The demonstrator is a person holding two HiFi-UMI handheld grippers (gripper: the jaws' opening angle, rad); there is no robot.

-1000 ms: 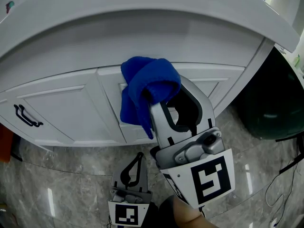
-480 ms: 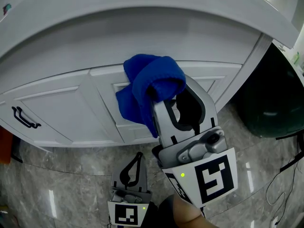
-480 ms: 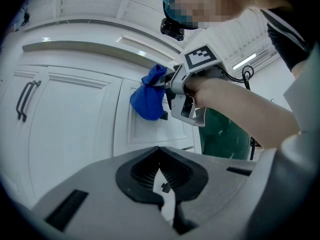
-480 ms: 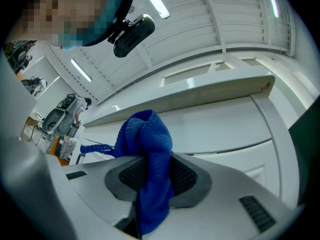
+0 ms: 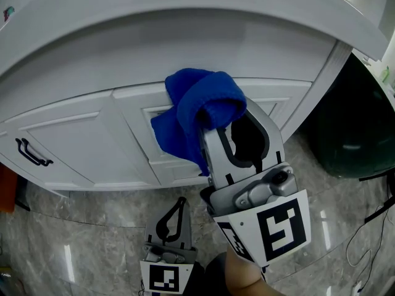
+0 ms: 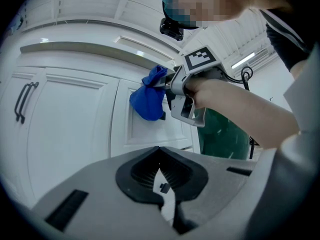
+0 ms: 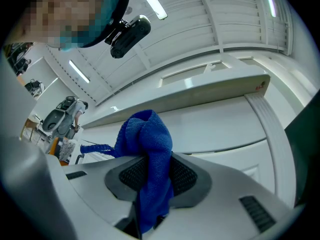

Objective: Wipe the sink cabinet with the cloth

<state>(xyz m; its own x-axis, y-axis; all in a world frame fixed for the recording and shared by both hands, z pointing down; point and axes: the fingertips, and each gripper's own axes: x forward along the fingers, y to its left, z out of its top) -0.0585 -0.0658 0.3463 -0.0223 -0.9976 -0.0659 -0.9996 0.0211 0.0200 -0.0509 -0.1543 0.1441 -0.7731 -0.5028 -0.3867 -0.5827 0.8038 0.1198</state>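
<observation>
**Where the cloth meets the cabinet door: items in view**

As the head view looks steeply down, the following show.

1. Sink cabinet (image 5: pixel 80 134): white, with panelled doors, filling the upper half of the frame under a curved white countertop edge (image 5: pixel 185 5). A dark handle (image 5: pixel 31 152) sits on the door at left.
2. Cloth (image 5: pixel 197 103): blue, bunched, at frame centre over the upper part of the middle door. The left gripper view shows it right at the recessed panel; actual contact cannot be confirmed.
3. Right gripper (image 5: pixel 210 123): jaws clamped on the cloth, whose folds rise between the pads and hang over the tips.
4. Left gripper (image 5: pixel 179 203): low at bottom centre, well apart from the cabinet, jaws closed together with nothing between them.
5. Floor (image 5: pixel 92 239): grey, marbled, glossy.
6. Dark green bin (image 5: pixel 352 134): at right edge, beside the cabinet.
</observation>
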